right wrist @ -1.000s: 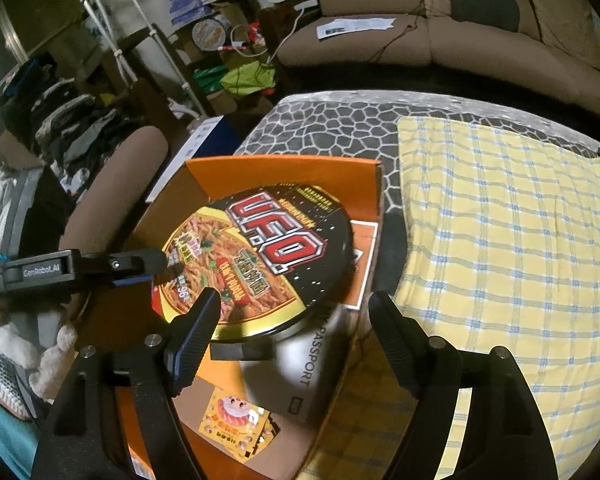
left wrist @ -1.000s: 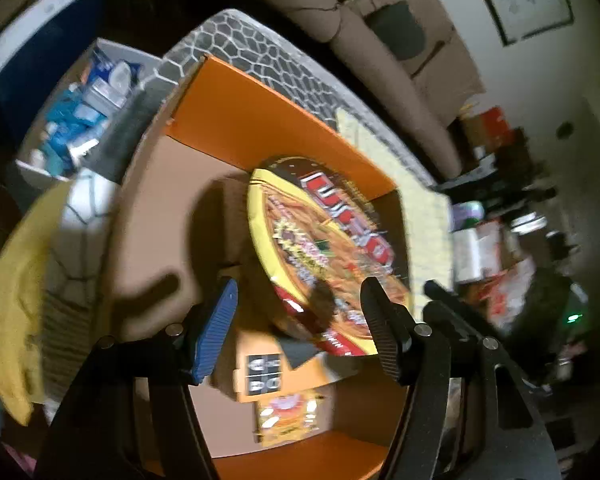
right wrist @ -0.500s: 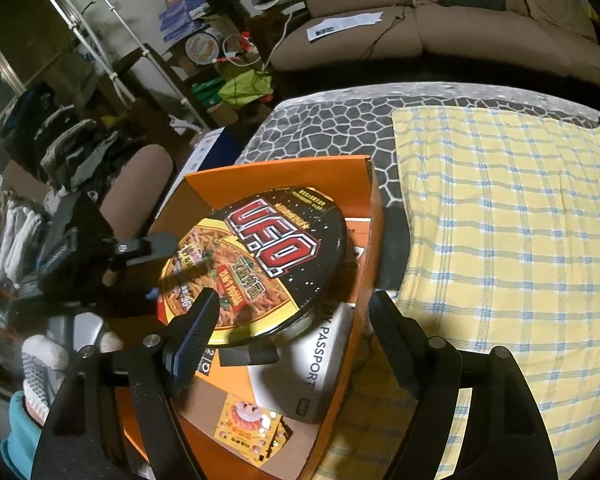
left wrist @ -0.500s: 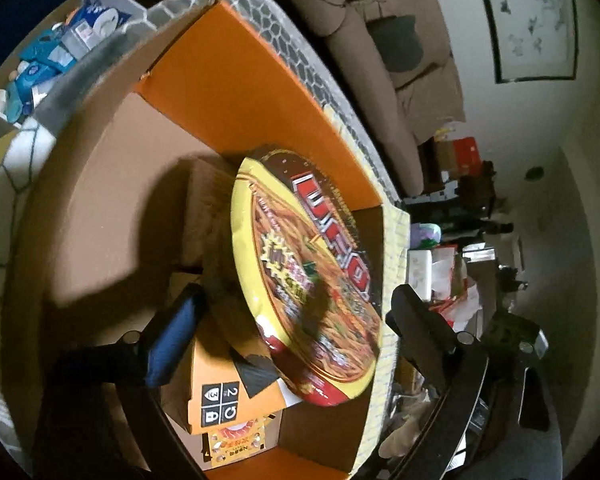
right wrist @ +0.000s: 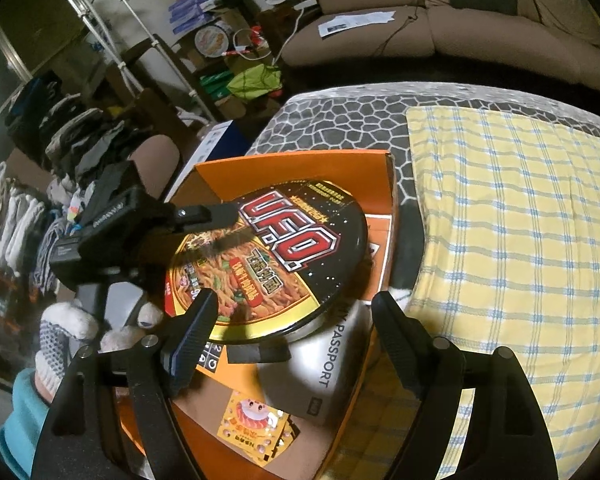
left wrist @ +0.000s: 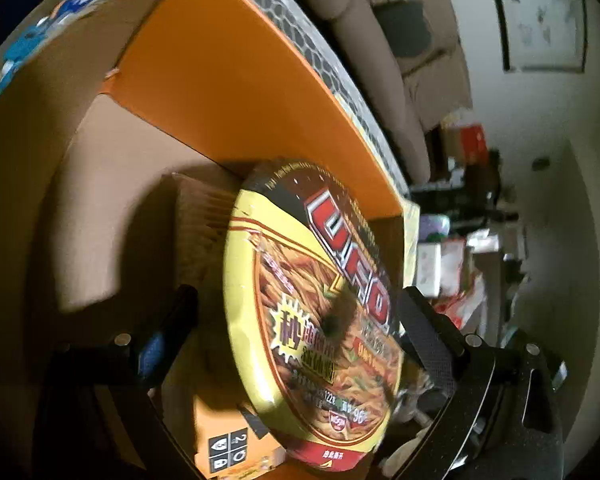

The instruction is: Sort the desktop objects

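A round UFO noodle bowl (left wrist: 312, 300) lies tilted inside the orange cardboard box (left wrist: 228, 80), propped on the items under it. My left gripper (left wrist: 296, 328) straddles the bowl and its jaws are opening; the pads stand apart from the rim. In the right wrist view the bowl (right wrist: 268, 256) shows its lid, with one left finger (right wrist: 212, 216) across its far edge. My right gripper (right wrist: 294, 332) hangs open just before the bowl's near rim, touching nothing.
Under the bowl sit a silver PASSPORT box (right wrist: 324, 380), a small orange carton (left wrist: 228, 440) and a yellow sachet (right wrist: 256, 432). A gloved hand (right wrist: 72, 328) holds the left gripper. A yellow checked cloth (right wrist: 520, 240) covers the table to the right; a sofa (right wrist: 420, 28) stands behind.
The left gripper's jaws have spread wide off the bowl, and it has sunk closer into the box. The bowl now rests tilted on the items below. The right gripper has barely moved.
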Tool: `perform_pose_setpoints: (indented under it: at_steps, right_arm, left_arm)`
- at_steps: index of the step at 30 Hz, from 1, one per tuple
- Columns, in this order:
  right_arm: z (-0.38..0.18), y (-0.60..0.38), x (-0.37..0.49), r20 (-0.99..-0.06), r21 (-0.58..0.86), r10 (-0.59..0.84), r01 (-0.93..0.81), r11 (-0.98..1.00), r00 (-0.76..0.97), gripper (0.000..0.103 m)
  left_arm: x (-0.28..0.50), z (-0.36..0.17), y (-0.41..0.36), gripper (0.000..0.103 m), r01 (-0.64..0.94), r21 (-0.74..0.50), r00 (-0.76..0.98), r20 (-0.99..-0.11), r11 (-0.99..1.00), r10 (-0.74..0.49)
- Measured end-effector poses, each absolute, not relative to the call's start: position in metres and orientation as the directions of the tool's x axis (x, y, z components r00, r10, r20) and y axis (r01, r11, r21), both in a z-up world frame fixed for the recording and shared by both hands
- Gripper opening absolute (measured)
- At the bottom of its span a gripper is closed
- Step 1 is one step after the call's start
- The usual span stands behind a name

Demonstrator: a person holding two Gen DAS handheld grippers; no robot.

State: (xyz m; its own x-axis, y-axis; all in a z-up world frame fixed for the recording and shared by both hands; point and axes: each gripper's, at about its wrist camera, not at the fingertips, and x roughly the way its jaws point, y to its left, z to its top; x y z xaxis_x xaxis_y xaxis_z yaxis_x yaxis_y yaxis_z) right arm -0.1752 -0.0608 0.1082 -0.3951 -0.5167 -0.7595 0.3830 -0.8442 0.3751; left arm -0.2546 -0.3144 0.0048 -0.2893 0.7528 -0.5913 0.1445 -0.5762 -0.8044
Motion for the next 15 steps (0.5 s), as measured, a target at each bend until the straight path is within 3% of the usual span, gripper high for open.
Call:
perform_pose_setpoints:
  at_steps: [5,15]
  right_arm:
    - [0.106,-0.06,-0.177,-0.763,0.383,-0.516,0.371,-0.846,-0.389,0.082]
    - [0.099,-0.062,-0.177,-0.777,0.373,-0.508,0.377,-0.848,-0.372,0.083]
  left_arm:
    - [-0.246,0.01,-0.313,0.099,0.106,-0.79,-0.244,-0.609,-0.604,0.755]
    - [-0.198,0.023,-0.305,0.1,0.186,-0.777,-0.16,-0.628,-0.602,0.761]
